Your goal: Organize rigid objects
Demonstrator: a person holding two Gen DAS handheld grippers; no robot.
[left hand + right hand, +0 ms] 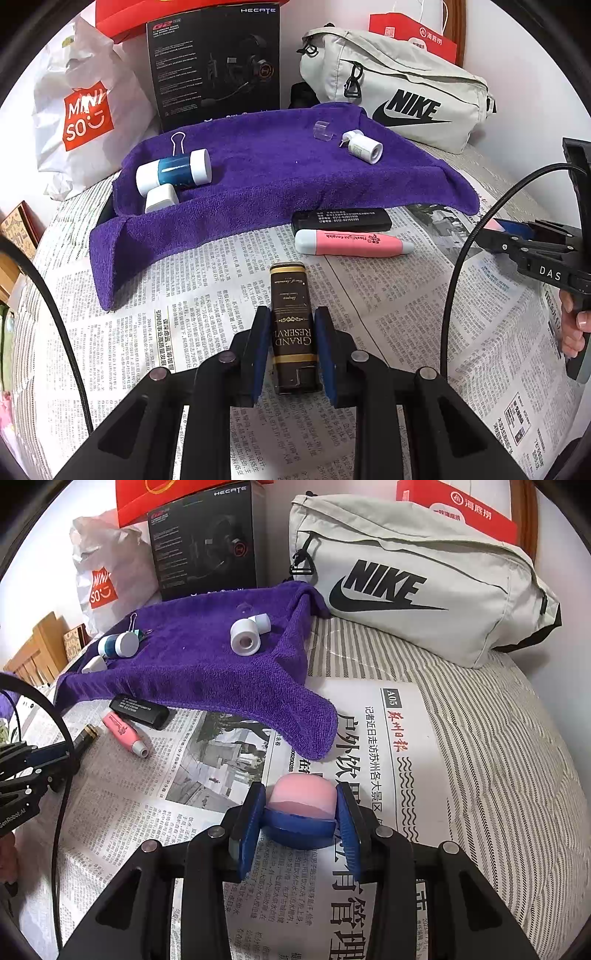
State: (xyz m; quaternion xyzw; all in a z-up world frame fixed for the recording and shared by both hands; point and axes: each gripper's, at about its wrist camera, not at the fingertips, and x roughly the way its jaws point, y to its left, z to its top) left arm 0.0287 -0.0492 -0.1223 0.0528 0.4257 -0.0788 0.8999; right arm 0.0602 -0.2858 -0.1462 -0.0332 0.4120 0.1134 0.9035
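Two ribbed blue-padded claws [293,332] [300,814], loaded.

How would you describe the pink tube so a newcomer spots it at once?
Start at the purple towel draped across the middle of the newspaper-covered bed. Just in front of its near edge two slim items lie side by side: a black stick with white print, and right beside it the pink tube. Only the tube is pink, with a white cap.
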